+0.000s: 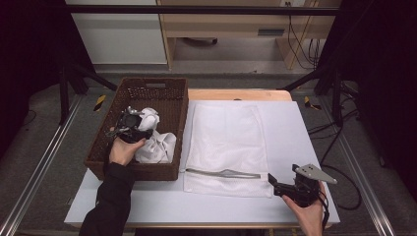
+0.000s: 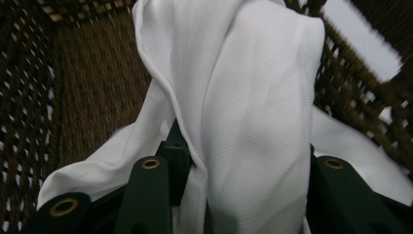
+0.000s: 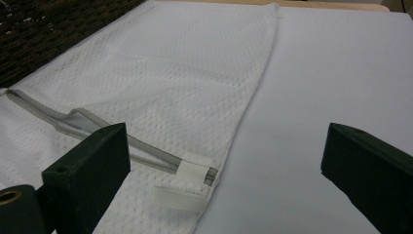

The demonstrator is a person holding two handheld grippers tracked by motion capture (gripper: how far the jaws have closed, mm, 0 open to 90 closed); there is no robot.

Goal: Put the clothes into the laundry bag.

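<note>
Left gripper [image 1: 134,124]: clamped on crumpled white cotton garment [image 2: 253,122], inside dark brown wicker basket [image 1: 169,101]. Lift clear of rim before crossing to white mesh laundry bag [image 1: 226,142]. Right gripper [image 1: 280,186]: gaping, empty, beside grey zip opening [image 3: 73,122]. Left forearm angled inward over basket.

White cloth [image 1: 156,142], soft and crumpled, heaped inside the brown wicker basket [image 1: 173,105] at left centre of the high view. One fold pulled up and draped between the jaws of the left hand-held gripper [image 1: 132,127], pinched there; fine ribbed weave, hemmed edge running down the middle of the left gripper view [image 2: 253,122]. Remainder bunched on the basket floor toward the right wall.
</note>
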